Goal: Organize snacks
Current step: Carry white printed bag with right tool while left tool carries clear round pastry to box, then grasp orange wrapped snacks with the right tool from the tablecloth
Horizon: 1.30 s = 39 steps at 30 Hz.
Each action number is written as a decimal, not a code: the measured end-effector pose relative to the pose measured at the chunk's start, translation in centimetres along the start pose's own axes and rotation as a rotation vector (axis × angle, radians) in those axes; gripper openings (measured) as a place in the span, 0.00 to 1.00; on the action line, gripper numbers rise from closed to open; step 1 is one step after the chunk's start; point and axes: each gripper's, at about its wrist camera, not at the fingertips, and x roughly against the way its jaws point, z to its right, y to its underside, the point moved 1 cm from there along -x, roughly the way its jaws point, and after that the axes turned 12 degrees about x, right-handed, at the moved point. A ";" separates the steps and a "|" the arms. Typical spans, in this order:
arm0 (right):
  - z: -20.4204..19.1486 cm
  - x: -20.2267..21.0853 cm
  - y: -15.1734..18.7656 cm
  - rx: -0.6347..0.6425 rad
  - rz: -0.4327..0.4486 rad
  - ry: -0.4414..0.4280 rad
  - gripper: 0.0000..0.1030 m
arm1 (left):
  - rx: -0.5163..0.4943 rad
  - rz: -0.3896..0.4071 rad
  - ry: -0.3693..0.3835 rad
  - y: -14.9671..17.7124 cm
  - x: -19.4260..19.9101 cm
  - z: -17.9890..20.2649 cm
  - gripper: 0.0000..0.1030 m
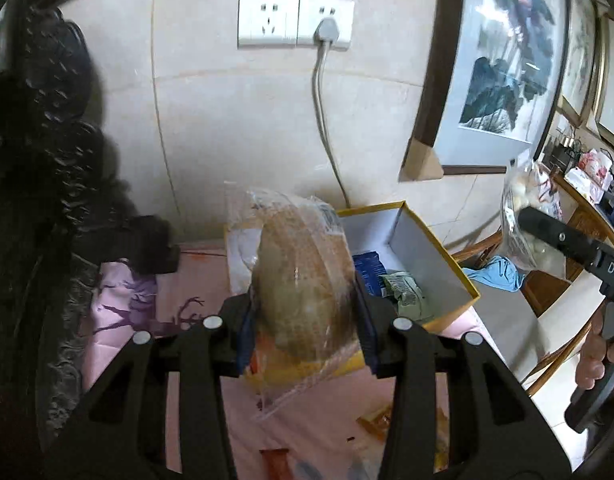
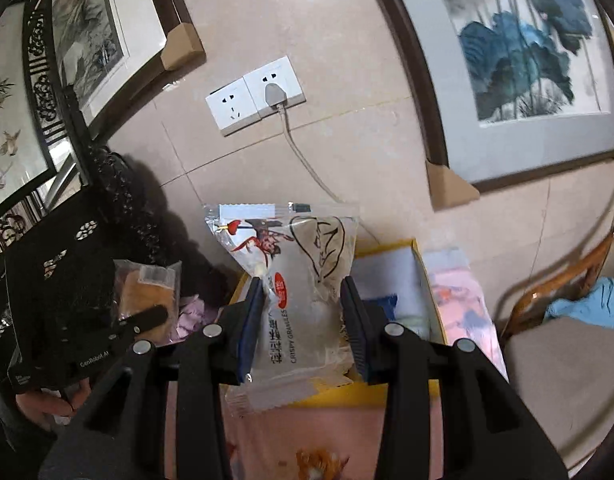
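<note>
Your left gripper (image 1: 305, 300) is clamped on a clear-wrapped round pastry (image 1: 303, 280), both blue-lined pads pressed against its sides. The packet hangs in the air on the near side of the yellow box (image 1: 447, 248), partly covering the box's left rim from this view.

Your right gripper (image 2: 303, 312) is clamped on a clear bag of pale crispy granules (image 2: 303, 280), printed with a red cartoon figure. That bag is also off the surface, just in front of the yellow box, its top seal upright and its lower seal trailing below the pads.

The box sits open against the tiled wall, on a pink patterned cloth (image 1: 127, 308). Inside it you can see a blue packet (image 1: 367, 268) and a green packet (image 1: 405, 292) lying touching each other on the box floor.

On the cloth nearer you than the box, an orange wrapper (image 1: 275, 462) and another orange-yellow packet (image 1: 377, 426) lie loose.

Above the box a double wall socket (image 1: 295, 20) carries one grey plug, its cord dropping behind the box. To the right of the box stands a framed ink painting (image 1: 503, 60) with cardboard corner guards, and beyond it a wooden chair with a blue cloth (image 1: 497, 274) on its seat. A black lace garment (image 1: 47, 140) hangs left of the box.
</note>
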 end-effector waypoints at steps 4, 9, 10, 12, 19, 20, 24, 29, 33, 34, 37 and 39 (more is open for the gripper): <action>0.9 -3.1 -1.2 0.019 -0.032 0.000 0.38 | -0.050 -0.026 -0.001 -0.8 -2.5 0.5 0.41; 1.4 -7.0 -0.6 0.084 -0.118 0.027 0.52 | -0.045 0.066 -0.125 -1.7 -4.8 0.7 0.46; 1.2 -7.3 -0.6 0.112 -0.119 0.105 0.84 | -0.044 0.096 -0.179 -1.7 -4.9 0.9 0.60; 0.5 -6.8 -0.5 0.144 -0.066 0.178 0.99 | -0.038 0.174 -0.289 -1.5 -4.8 1.2 0.98; -0.3 -4.1 1.1 0.157 -0.099 0.108 0.99 | -0.104 0.127 -0.292 1.6 -3.3 1.4 0.98; -0.3 -3.7 1.7 0.155 -0.111 0.113 0.99 | -0.107 0.119 -0.303 2.2 -3.0 1.3 0.98; -0.8 -2.8 5.7 0.142 -0.213 0.101 0.99 | -0.083 0.049 -0.324 6.7 -1.8 -0.4 0.98; -2.4 -5.3 13.9 0.155 -0.459 0.069 0.99 | 0.016 -0.087 -0.358 12.6 -1.4 -3.5 0.98; -3.9 -8.3 17.4 0.187 -0.543 0.076 0.99 | 0.139 -0.195 -0.381 16.8 -1.7 -5.3 0.98; -4.4 -9.2 18.1 0.198 -0.562 0.071 0.99 | 0.145 -0.213 -0.374 17.5 -1.9 -5.4 0.98; -5.2 -10.8 19.3 0.166 -0.600 0.039 0.99 | 0.127 -0.239 -0.402 18.9 -2.1 -5.7 0.98; -5.4 -11.7 20.0 0.185 -0.627 0.076 0.99 | 0.114 -0.247 -0.401 19.3 -2.1 -5.7 0.98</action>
